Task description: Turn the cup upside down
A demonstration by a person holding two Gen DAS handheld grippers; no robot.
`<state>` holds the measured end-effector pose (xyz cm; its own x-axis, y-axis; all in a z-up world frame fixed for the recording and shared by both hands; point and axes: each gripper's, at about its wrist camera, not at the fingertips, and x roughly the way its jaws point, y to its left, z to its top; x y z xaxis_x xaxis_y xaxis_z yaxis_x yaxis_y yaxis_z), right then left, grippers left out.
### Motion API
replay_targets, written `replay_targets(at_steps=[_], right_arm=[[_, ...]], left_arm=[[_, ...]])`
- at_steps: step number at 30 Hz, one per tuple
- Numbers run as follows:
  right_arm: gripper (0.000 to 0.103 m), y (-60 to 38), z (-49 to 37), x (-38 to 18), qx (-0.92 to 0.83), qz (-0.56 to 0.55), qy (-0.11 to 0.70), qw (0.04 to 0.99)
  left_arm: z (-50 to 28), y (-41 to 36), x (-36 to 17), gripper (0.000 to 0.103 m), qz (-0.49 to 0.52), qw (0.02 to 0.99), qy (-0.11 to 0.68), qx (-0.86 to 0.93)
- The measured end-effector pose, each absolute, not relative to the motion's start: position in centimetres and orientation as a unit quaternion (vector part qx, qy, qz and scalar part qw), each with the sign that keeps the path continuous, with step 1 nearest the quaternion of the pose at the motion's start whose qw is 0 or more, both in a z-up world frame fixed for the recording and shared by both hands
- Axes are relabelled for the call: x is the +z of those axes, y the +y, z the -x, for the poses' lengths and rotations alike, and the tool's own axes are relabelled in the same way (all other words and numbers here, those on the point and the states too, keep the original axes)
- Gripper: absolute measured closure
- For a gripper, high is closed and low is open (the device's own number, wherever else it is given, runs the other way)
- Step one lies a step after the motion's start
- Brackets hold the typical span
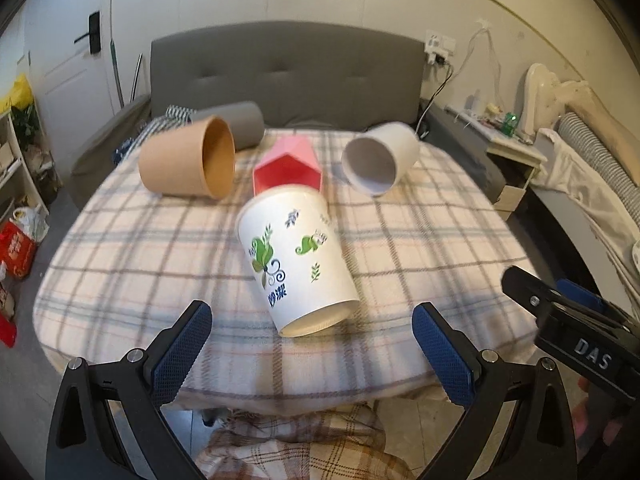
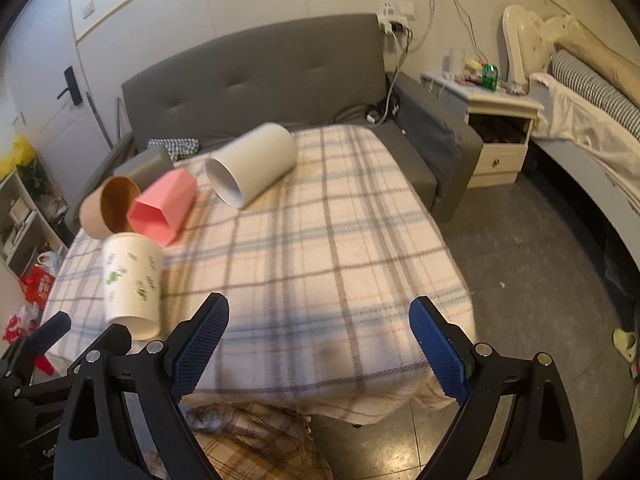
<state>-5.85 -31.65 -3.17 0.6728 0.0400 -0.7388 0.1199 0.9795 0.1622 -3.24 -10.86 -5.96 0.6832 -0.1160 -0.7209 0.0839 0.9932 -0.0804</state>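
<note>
Several cups lie on their sides on a plaid-covered table point(image 1: 120, 264). A white paper cup with green leaf print point(image 1: 296, 264) lies nearest, its base toward me; it also shows in the right wrist view point(image 2: 132, 284). Behind it lie a pink angular cup point(image 1: 288, 168), a brown cup point(image 1: 188, 162), a grey cup point(image 1: 236, 124) and a plain white cup point(image 1: 380, 158). My left gripper point(image 1: 312, 348) is open and empty, just short of the printed cup. My right gripper point(image 2: 320, 340) is open and empty over the table's front edge, right of that cup.
A grey sofa point(image 1: 280, 72) stands behind the table. A nightstand point(image 2: 500, 120) and a bed point(image 2: 592, 128) are at the right. Shelves and bags point(image 1: 16, 240) are at the left. The right gripper's body point(image 1: 568, 328) shows at the left view's right edge.
</note>
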Motion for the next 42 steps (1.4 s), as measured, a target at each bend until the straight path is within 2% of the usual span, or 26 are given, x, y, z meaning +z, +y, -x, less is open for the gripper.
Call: replay_targets(at_steps=[11,12,14,16,26,42], right_arm=[[0.011,-31.8,4.2,-7.1,-0.021,-0.115,0.446,0.887],[0.011,-31.7,4.1,-7.2,-0.018,-0.114,0.449,0.886],[0.011,-31.4,4.0,-7.2,-0.012,-0.11,0.447,0.888],[0.011,-31.2,3.9,-7.0,-0.006,-0.113,0.445,0.888],[0.011,-30.5,4.6,-5.1,-0.007,-0.108,0.429,0.897],[0.011,-28.7,5.2,-4.0,0.007,-0.094,0.425,0.9]], left_arm=[[0.0,-9.8,-8.7,0.003,0.027,0.907,0.419,-0.031],[0.0,-9.6,-8.6,0.006,0.03,0.907,0.418,-0.035],[-0.1,-9.6,-8.6,0.03,0.028,0.906,0.42,-0.047],[-0.2,-9.6,-8.6,0.044,0.016,0.903,0.426,-0.056],[0.5,-8.6,-4.9,0.044,0.007,0.913,0.402,-0.071],[0.4,-7.0,-4.0,0.045,-0.043,0.882,0.46,-0.096]])
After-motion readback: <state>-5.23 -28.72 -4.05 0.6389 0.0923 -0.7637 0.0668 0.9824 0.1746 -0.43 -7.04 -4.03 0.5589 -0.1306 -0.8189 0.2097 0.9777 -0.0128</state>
